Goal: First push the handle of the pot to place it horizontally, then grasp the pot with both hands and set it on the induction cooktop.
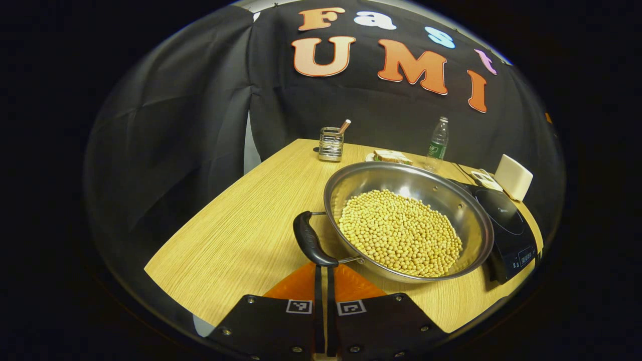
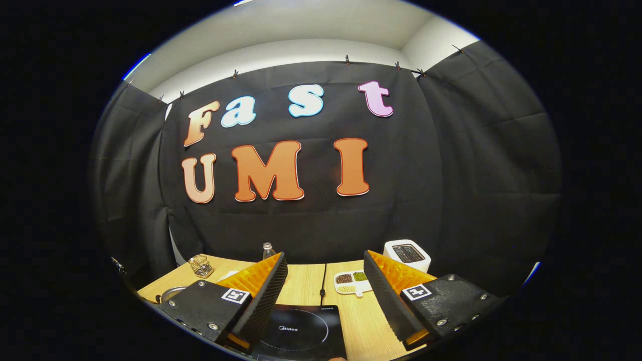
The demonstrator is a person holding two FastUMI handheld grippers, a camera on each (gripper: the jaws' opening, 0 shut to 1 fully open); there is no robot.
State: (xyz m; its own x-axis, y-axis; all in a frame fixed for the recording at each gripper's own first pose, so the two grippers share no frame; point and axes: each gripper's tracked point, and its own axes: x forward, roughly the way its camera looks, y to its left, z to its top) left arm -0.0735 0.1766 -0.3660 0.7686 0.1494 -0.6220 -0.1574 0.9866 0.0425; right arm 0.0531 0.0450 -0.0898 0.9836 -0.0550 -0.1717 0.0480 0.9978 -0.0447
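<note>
Nudging pot handle (image 1: 312, 244), left gripper (image 1: 321, 281) closed.

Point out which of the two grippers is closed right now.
The left gripper: its fingers meet just below the pot's black handle, leaving only a slit. The right gripper is spread wide above the induction cooktop.

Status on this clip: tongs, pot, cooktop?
Left tongs shut, tips at pot handle. Right tongs open above induction cooktop. Pot of beans on table, beside cooktop.
</note>
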